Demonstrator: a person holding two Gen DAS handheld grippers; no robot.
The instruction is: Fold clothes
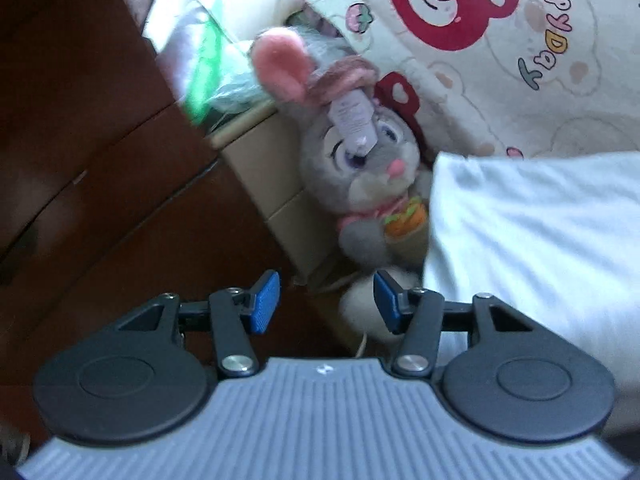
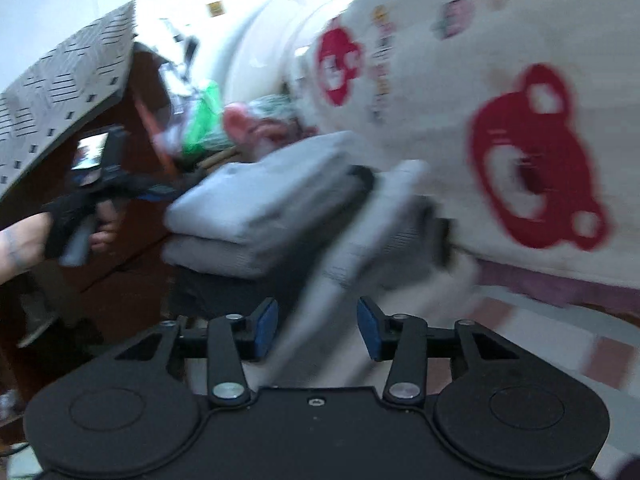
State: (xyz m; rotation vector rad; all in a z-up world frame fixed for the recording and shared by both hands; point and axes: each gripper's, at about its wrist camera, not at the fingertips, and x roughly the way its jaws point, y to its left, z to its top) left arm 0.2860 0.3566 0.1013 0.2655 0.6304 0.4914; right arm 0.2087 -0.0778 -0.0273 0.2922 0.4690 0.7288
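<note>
In the left wrist view a white folded garment (image 1: 536,240) lies at the right, on the bed. My left gripper (image 1: 326,302) is open and empty, just left of the garment's edge, over a plush toy's foot. In the blurred right wrist view a stack of folded grey-white clothes (image 2: 256,212) sits ahead on the bed edge, with a striped grey garment (image 2: 376,240) lying toward me. My right gripper (image 2: 318,328) is open, with the striped garment passing in front of the gap; I cannot tell if it touches. The left gripper (image 2: 116,188) shows at the left, held by a hand.
A grey plush rabbit (image 1: 360,160) leans by a cardboard box (image 1: 264,168). A cream quilt with red bears (image 1: 460,8) covers the bed. Dark wooden furniture (image 1: 80,120) stands at the left. A green plastic bag (image 2: 204,116) and clutter lie behind the stack.
</note>
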